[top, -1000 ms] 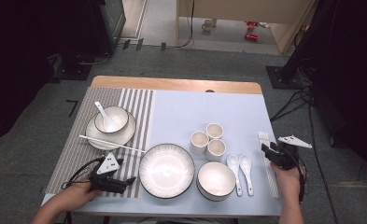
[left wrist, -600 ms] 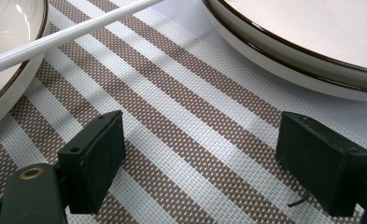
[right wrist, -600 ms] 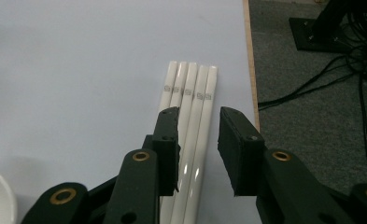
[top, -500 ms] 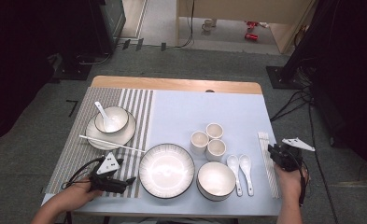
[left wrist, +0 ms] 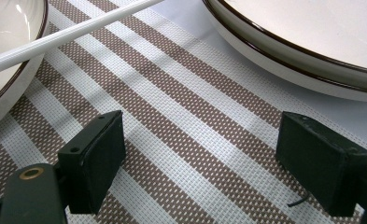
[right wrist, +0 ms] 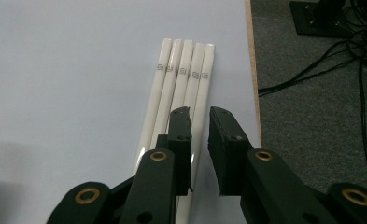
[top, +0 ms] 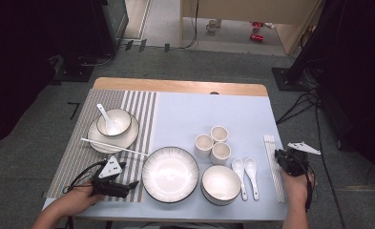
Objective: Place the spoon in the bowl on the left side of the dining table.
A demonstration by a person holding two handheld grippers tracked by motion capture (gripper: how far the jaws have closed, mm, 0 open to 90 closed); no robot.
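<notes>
Several white chopsticks (right wrist: 181, 70) lie side by side at the table's right edge (top: 273, 167). My right gripper (right wrist: 200, 116) hangs over their near end (top: 280, 156), and its jaws have just been closing. They now stand a narrow gap apart with the rightmost chopstick between them, and I see no firm press on it. My left gripper (left wrist: 202, 121) rests wide open on the striped placemat (left wrist: 195, 93) at the front left (top: 133, 184), with nothing between its jaws.
A single chopstick (top: 113, 147) lies across a small plate (top: 97, 140) that holds a bowl and spoon (top: 104, 114). Mid-table are a large plate (top: 170, 174), three cups (top: 213, 142), a bowl (top: 220, 183) and two spoons (top: 244, 171). The table edge runs just right of the chopsticks.
The right gripper has kept its place over the chopsticks and tilted slightly, its grey plate shifting a little right. The left hand and gripper have not moved.
</notes>
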